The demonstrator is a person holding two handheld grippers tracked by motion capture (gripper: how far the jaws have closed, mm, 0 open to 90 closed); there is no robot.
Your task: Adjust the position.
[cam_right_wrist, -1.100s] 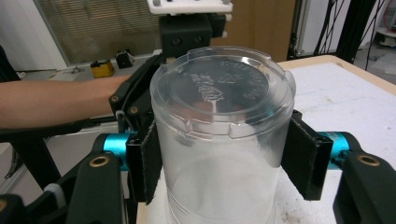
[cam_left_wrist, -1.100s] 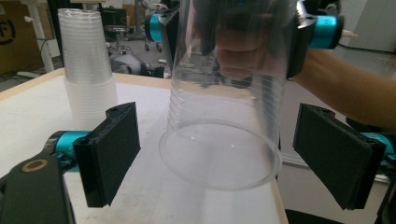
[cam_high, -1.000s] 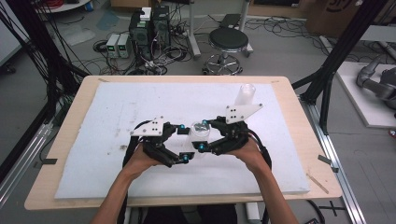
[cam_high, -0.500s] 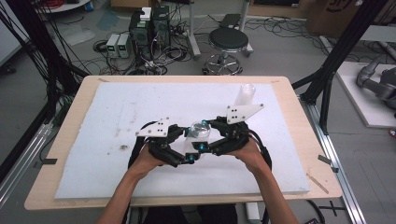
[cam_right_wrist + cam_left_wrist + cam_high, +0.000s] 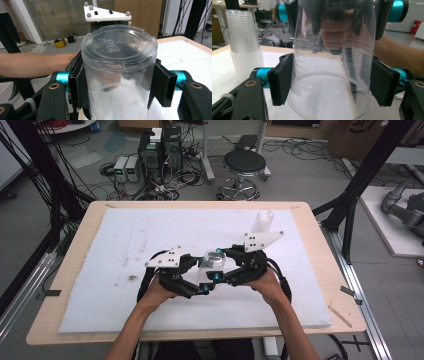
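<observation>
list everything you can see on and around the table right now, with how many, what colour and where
Clear plastic cup: one, transparent, upside down, mid-table between both grippers.
Stack of cups: one stack, clear, far right of the mat.
Foam mat: one, white, covering the table top.
Table: one, light wood, under the mat.
Stool: one, black seat, on the floor beyond the table.
Electronics boxes: several, dark and grey, on the floor at the far left with cables.
Left gripper: one, black with teal parts, jaws just been closing around the cup's lower part.
Right gripper: one, black and teal, shut on the cup's upper part.
</observation>
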